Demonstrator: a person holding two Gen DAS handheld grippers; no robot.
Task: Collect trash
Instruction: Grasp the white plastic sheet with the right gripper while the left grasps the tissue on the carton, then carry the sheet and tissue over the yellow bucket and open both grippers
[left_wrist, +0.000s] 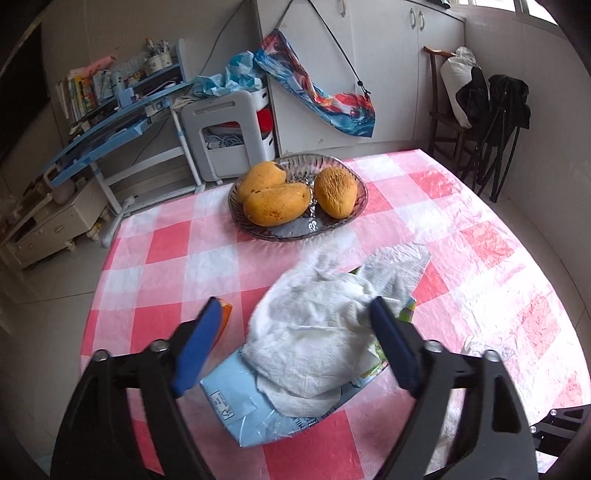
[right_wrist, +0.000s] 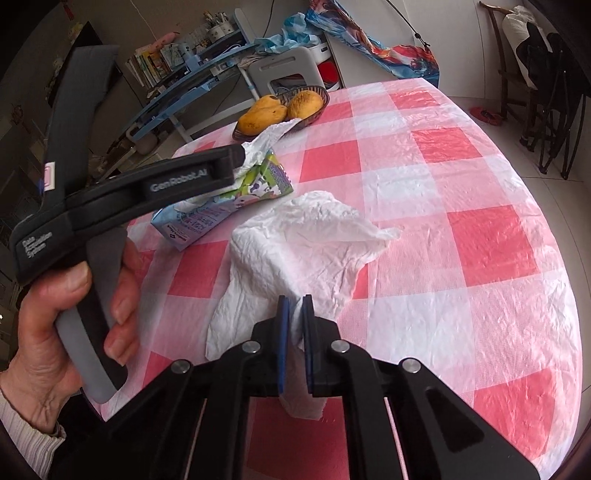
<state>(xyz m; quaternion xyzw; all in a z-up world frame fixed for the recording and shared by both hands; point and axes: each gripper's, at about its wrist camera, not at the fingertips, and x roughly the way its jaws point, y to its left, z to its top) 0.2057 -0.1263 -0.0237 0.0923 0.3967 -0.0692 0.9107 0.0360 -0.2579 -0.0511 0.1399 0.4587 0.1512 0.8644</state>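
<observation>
A crumpled white tissue (left_wrist: 317, 328) lies draped over a light-blue milk carton (left_wrist: 240, 406) on the pink checked table. My left gripper (left_wrist: 295, 314) is open, with its blue pads either side of that tissue. In the right wrist view the left gripper (right_wrist: 236, 162) hovers over the carton (right_wrist: 225, 206). My right gripper (right_wrist: 295, 306) is shut on a second crumpled white tissue (right_wrist: 306, 240), which spreads out on the tablecloth ahead of it.
A glass bowl (left_wrist: 343, 218) with three mangoes (left_wrist: 277, 203) stands at the table's far side. The round table's edge (left_wrist: 99, 280) drops to the floor at left. A stool, shelves and chairs stand beyond the table.
</observation>
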